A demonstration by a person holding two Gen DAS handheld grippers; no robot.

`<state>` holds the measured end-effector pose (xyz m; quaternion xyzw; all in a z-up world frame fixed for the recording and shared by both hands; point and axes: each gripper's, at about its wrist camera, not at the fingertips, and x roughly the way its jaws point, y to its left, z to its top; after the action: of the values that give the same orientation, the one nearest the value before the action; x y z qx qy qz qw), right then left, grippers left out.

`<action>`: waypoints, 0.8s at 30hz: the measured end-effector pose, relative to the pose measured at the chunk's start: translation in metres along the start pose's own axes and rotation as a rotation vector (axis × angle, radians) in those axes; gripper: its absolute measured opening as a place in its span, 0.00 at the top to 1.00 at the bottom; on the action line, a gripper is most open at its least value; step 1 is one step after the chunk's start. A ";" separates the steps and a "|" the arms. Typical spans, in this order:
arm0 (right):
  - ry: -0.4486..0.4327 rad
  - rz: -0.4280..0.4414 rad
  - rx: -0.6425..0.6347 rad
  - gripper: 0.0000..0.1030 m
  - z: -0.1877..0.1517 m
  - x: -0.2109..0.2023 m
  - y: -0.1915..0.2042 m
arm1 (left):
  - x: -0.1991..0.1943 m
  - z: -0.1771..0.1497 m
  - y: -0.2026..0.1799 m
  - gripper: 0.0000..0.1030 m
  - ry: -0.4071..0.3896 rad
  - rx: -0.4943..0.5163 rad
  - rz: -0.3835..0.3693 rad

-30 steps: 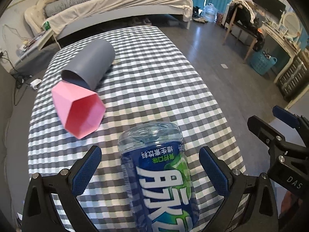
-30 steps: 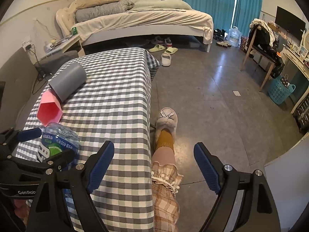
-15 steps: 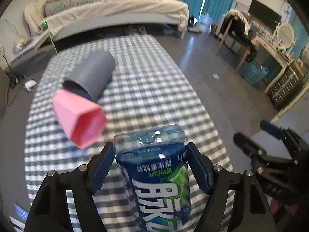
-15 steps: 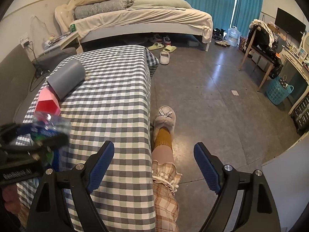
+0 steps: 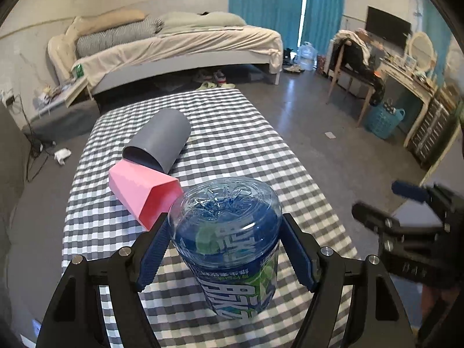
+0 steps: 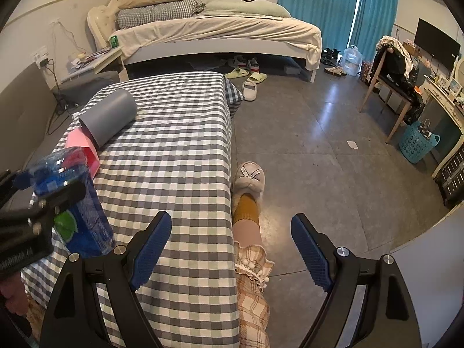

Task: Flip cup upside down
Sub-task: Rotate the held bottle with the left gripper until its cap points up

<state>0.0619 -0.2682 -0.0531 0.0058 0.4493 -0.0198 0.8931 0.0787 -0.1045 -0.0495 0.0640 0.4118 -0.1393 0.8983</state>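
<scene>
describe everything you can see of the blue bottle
The blue bottle is clear ribbed plastic with a blue and green label printed in white characters. It is clamped between the blue pads of the left tool, its moulded base towards the camera, over the checked tablecloth. Its cap end is hidden. The pink cup lies just behind it.

pink cup (image 5: 144, 192) and grey cup (image 5: 158, 140) lie sideways, touching, on checked cloth.
</scene>
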 end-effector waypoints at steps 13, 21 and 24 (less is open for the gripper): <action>-0.001 0.003 -0.012 0.18 -0.002 -0.008 0.007 | 0.001 -0.033 -0.001 0.09 0.064 0.032 -0.071; 0.002 -0.002 -0.011 0.18 -0.004 -0.013 0.008 | 0.025 -0.051 0.000 0.28 0.140 0.017 -0.132; 0.010 0.000 -0.009 0.18 -0.004 -0.013 0.009 | 0.026 -0.055 -0.002 0.30 0.133 0.036 -0.138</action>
<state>0.0511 -0.2589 -0.0457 0.0016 0.4537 -0.0178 0.8910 0.0549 -0.0987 -0.1048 0.0608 0.4713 -0.2036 0.8560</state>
